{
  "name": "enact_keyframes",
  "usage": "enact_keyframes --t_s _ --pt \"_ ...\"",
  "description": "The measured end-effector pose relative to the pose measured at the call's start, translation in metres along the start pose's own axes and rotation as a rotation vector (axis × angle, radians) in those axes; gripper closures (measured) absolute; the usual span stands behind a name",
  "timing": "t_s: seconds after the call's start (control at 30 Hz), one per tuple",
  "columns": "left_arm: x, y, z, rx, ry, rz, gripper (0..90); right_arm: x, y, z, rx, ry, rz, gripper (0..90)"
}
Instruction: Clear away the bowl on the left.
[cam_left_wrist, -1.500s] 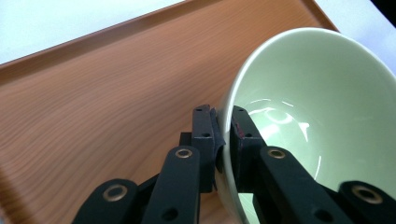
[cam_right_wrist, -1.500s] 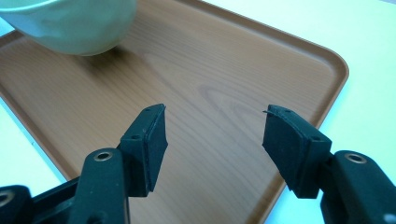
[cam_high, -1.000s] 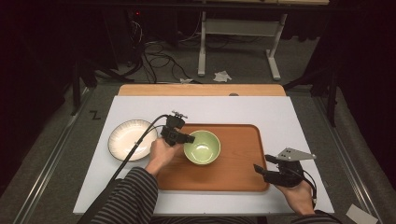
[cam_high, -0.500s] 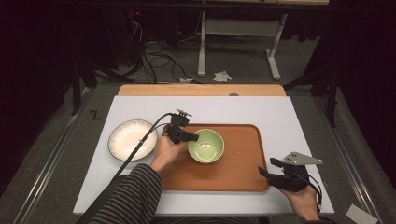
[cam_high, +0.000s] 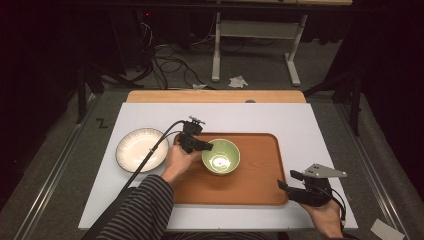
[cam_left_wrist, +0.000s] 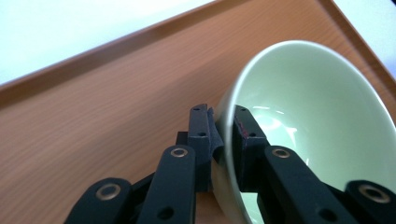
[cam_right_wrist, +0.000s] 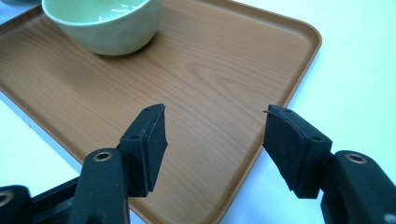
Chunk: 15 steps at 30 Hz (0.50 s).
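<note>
Left gripper pinches the near rim of the green bowl; through its own camera I see one jaw inside the wall and one outside, pressed tight on the bowl. That bowl sits on the wooden tray, left of the tray's middle, and looks tipped in the left gripper view. My right gripper hangs at the tray's near right corner with its jaws spread wide and nothing between them, their tips over the tray's edge. I see a white plate left of the tray on the white table top, apart from it.
</note>
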<state>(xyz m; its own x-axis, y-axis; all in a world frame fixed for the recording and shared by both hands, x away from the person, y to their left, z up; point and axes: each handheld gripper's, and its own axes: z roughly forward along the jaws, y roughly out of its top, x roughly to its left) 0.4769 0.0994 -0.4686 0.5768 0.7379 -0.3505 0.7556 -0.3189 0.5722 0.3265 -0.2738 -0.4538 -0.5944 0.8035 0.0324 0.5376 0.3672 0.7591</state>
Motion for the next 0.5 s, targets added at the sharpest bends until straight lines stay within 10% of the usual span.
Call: enact_keyframes --t_s 0.33,0.5 --pt "-0.005 -0.001 -0.010 -0.051 -0.014 0.043 66.6 0.000 0.001 0.001 -0.001 0.003 -0.006 41.0" --pt "-0.010 -0.004 -0.017 -0.070 0.047 0.083 55.7 -0.001 0.005 0.004 -0.002 0.011 -0.014 41.0"
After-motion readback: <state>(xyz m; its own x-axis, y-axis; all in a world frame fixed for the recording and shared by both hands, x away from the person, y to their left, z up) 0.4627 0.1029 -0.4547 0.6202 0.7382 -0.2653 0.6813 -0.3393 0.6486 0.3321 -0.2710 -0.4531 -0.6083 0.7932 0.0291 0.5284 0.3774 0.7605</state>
